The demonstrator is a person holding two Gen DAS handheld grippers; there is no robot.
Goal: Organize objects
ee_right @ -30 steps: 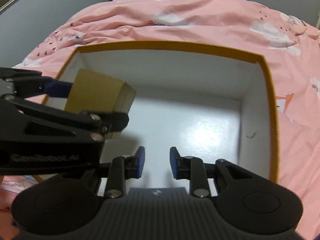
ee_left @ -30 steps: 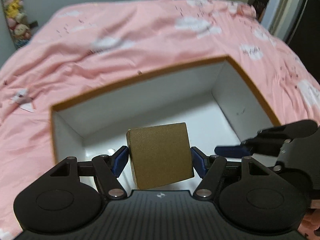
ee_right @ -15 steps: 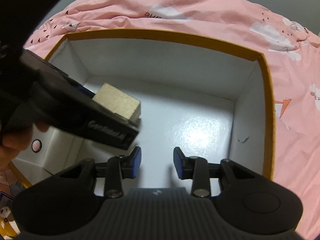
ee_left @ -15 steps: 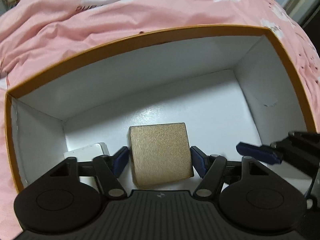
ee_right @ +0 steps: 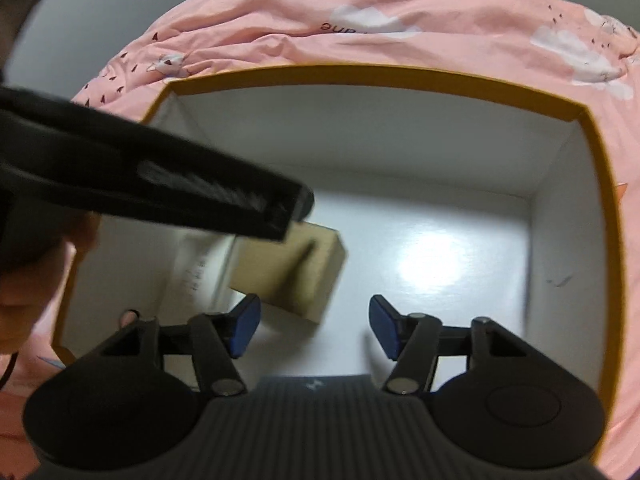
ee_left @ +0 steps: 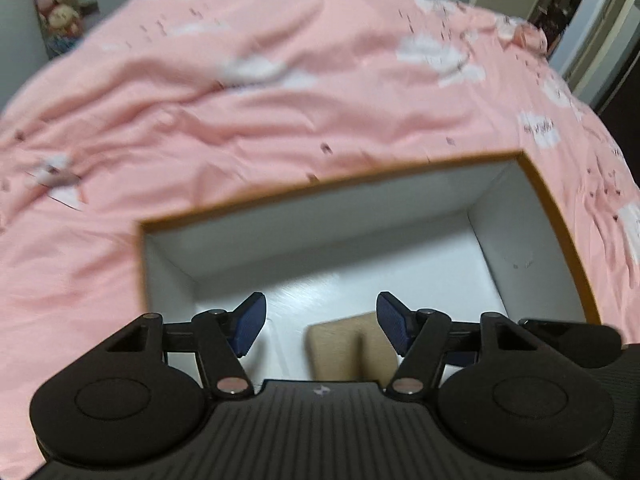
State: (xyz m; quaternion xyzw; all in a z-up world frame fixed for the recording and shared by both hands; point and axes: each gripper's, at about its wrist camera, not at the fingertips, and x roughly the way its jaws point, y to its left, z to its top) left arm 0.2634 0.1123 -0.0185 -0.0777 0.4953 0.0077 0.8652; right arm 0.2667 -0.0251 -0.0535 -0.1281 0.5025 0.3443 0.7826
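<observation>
A gold-brown cube box [ee_right: 288, 276] lies on the white floor of a large orange-rimmed storage box [ee_right: 372, 72], near its left side. In the left wrist view the cube [ee_left: 348, 346] sits low between and below my fingers. My left gripper [ee_left: 318, 322] is open and empty, raised above the cube; its body crosses the right wrist view [ee_right: 168, 188]. My right gripper [ee_right: 314, 330] is open and empty over the storage box floor, just right of the cube.
The storage box [ee_left: 560, 216] rests on a bed with a pink cloud-print duvet [ee_left: 280, 92]. A white box [ee_right: 200, 268] stands inside at the left wall. Plush toys [ee_left: 56, 4] hang at the far left wall. A doorway [ee_left: 592, 20] is at the far right.
My left gripper opened and let go of the gold cube, which now lies on the box floor. The left gripper lifted back. My right gripper opened wider.
</observation>
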